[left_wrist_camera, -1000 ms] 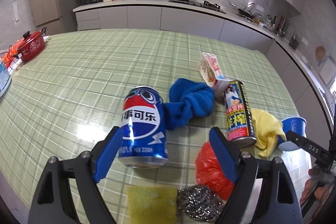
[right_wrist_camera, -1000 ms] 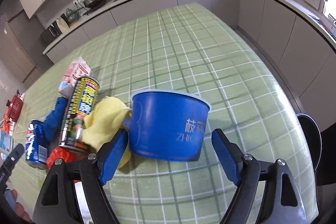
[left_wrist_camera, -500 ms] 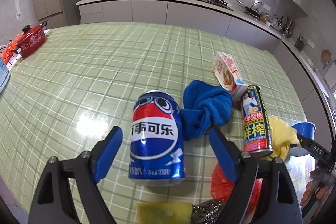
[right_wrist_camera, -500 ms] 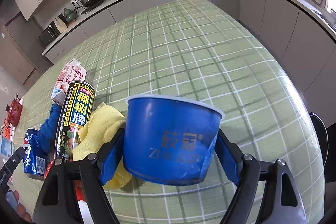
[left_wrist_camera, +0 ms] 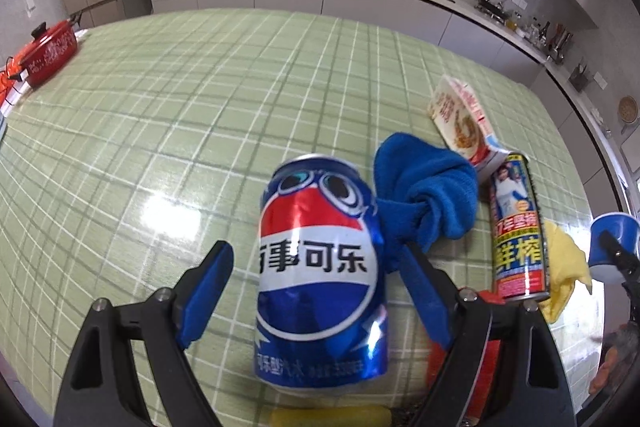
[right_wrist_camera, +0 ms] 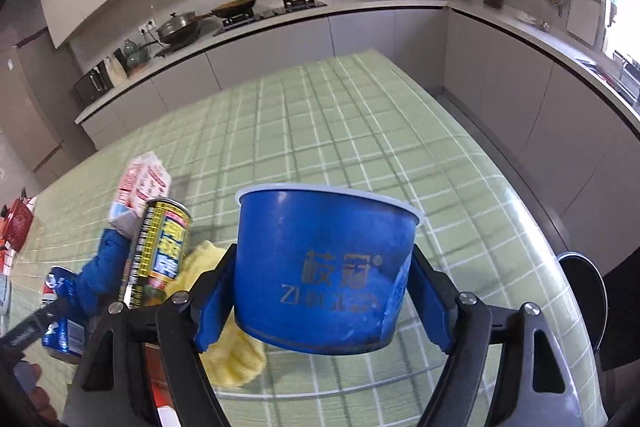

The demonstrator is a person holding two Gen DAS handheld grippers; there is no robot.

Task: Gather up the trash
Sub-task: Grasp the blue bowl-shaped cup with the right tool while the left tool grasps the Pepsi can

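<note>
Blue Pepsi can (left_wrist_camera: 320, 275) is filling the centre of the left wrist view, standing upright on the green checked tablecloth (left_wrist_camera: 180, 107) between the parted fingers of the left gripper (left_wrist_camera: 316, 291); neither pad is touching it. Behind it, a blue cloth (left_wrist_camera: 428, 199) is lying bunched, with a snack carton (left_wrist_camera: 460, 123) and a tall drink can (left_wrist_camera: 518, 227) to the right, the latter leaning on a yellow cloth (left_wrist_camera: 564, 259). A red pot (left_wrist_camera: 50, 51) is sitting at upper left.

Right wrist view: the right gripper (right_wrist_camera: 320, 299) is clamping a blue paper bowl (right_wrist_camera: 324, 267) at lower centre, jaws having just been closing, pads pressing both sides. Its inside is hidden. The tall can, both cloths and the Pepsi can are crowding the lower left.
</note>
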